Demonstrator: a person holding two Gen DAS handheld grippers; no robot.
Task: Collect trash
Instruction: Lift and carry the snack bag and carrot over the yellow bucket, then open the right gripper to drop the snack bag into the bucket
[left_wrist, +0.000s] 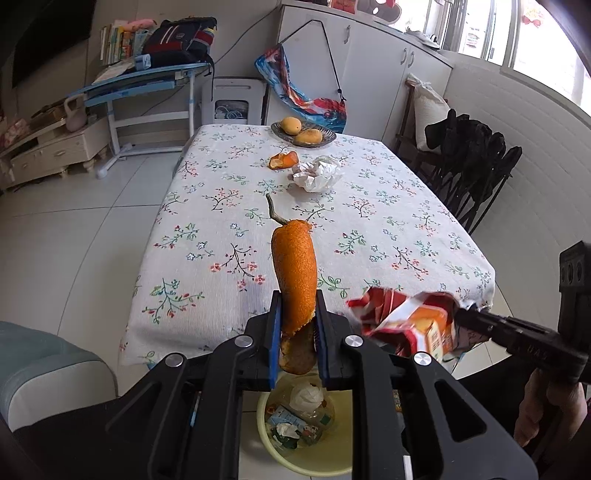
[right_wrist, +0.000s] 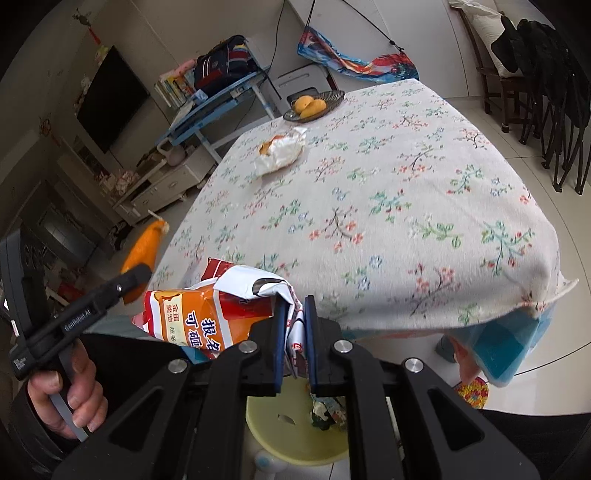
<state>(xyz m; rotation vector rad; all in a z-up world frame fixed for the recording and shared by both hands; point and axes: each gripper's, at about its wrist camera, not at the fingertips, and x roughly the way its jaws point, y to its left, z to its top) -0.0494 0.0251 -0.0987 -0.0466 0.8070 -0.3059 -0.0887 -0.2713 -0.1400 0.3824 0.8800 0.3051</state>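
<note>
Living room, tiled floor; desk (left_wrist: 332, 221) under a floral cloth, ribbed weave, edges draped. Left hand-held gripper (left_wrist: 298, 332): clenched on a peel (left_wrist: 294, 266), a long curled strip, pebbled orange outside, pale brown within, stem at its far tip; held upright, likely so it drops clean. Right hand-held gripper (right_wrist: 294, 332): clenched on a wrapper (right_wrist: 221, 314), glossy crinkled foil in red, orange and white, gripped by one crumpled end, the rest hanging to its left. Bin (left_wrist: 314, 443): pale yellow, round, plastic, on the floor directly below both grippers; already holds tissue and packaging, so both loads look poised for release into it. Remaining on the desk, well ahead of the grippers: crumpled white paper (left_wrist: 317, 173), and a second peel scrap (left_wrist: 283, 160) just beyond it. Bowl (left_wrist: 303, 134) further ahead, dark, shallow, holding two smooth yellow fruits; not trash by appearance. Task judged roughly half done.
</note>
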